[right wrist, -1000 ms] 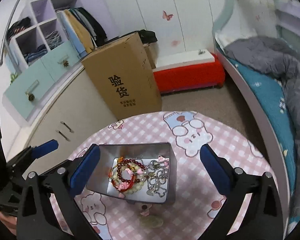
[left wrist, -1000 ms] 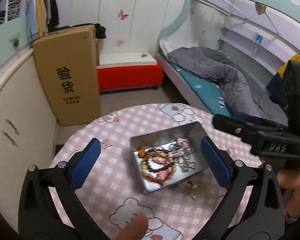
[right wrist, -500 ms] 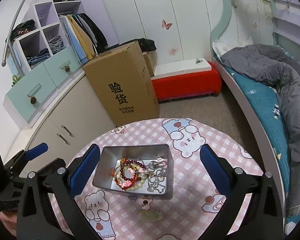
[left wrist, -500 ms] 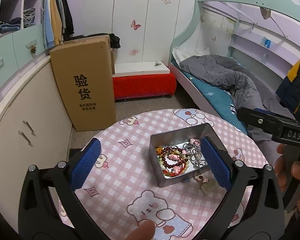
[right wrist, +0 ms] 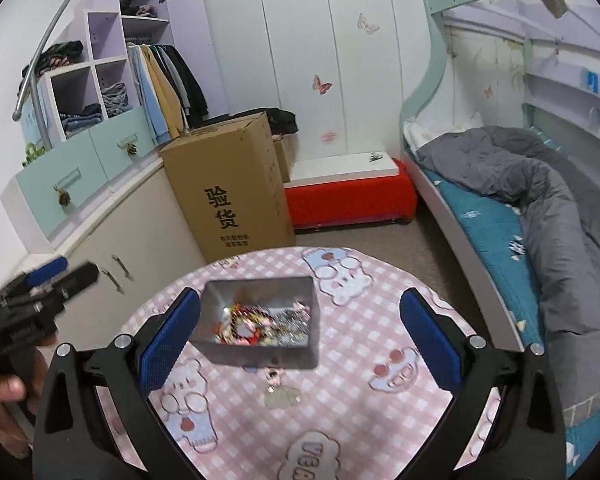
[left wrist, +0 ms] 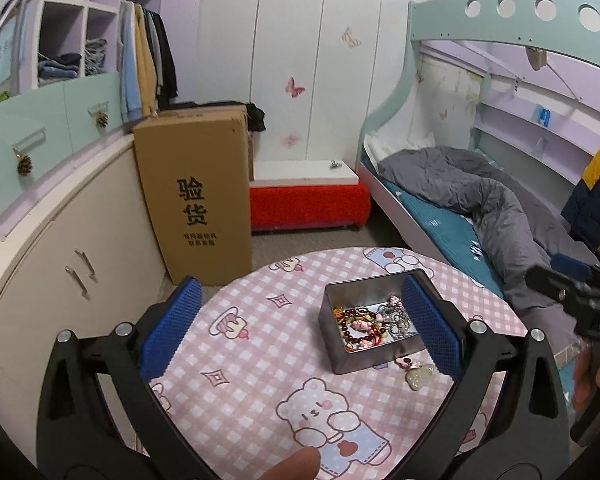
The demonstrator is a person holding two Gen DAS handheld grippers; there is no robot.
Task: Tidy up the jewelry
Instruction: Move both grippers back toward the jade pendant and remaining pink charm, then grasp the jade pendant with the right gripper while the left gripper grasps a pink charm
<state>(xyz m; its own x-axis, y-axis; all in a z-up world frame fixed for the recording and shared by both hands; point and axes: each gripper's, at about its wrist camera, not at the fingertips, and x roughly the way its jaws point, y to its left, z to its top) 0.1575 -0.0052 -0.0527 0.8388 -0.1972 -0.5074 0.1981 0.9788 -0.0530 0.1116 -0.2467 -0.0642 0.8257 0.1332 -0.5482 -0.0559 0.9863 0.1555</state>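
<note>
The left hand-held gripper [left wrist: 300, 326] is released, its two blue ridged pads wide apart and nothing between them; it hangs above the round tabletop with a pink checked cloth printed with bears [left wrist: 260, 364]. The right hand-held gripper [right wrist: 299, 330] is released as well, also with nothing in it, and it hangs over the same tabletop.

The rectangular grey metal tin [left wrist: 342, 354] stands on the tabletop; inside it lies a heap of jewelry: a dark red bead bracelet [left wrist: 360, 326] with pink charms, and silver chains [left wrist: 396, 318] beside it, toward the tin's right side in the left wrist view. In the right wrist view the tin is slightly blurred, so the single pieces are hard to tell apart.

A pale green pendant with a small pink charm [left wrist: 418, 376] lies on the cloth just outside the tin, at its near wall; it is not in the tin.

A tall brown cardboard box with black characters [left wrist: 196, 196] stands on the floor behind the tabletop.
</note>
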